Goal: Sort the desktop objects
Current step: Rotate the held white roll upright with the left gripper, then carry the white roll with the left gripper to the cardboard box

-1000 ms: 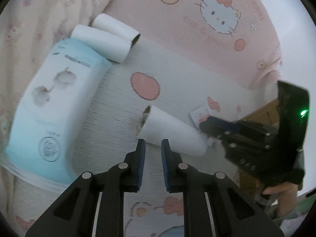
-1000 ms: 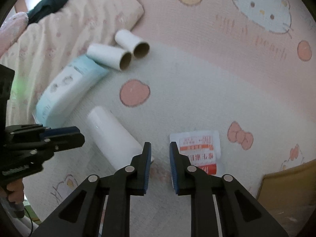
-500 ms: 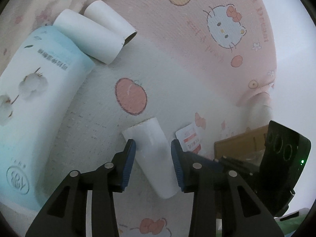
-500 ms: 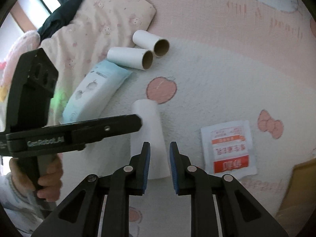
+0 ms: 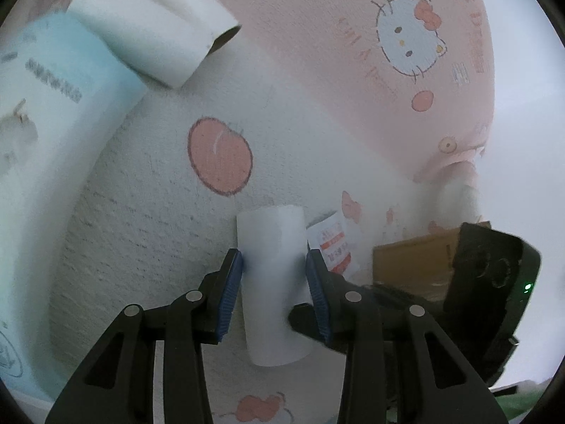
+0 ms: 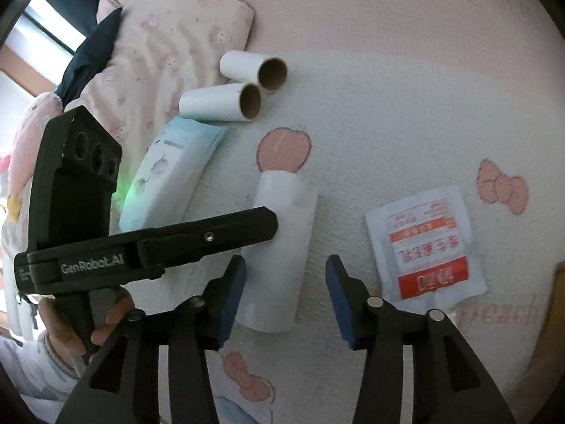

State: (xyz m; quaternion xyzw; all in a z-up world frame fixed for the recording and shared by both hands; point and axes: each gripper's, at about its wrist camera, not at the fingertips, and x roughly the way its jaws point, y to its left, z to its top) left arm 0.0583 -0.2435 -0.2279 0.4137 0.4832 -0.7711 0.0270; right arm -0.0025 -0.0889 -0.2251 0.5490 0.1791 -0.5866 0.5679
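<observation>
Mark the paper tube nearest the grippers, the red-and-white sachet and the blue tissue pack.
Paper tube (image 6: 282,247), right wrist view: middle of its side.
Red-and-white sachet (image 6: 427,243), right wrist view: printed face.
Blue tissue pack (image 6: 169,173), right wrist view: top face.

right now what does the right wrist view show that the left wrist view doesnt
Only the right wrist view shows the hand holding the left gripper, the pillow and a dark cloth. Only the left wrist view shows the cat face print and the brown box. Both show the lone tube between the left jaws, two tubes together, the blue tissue pack and the sachet.
</observation>
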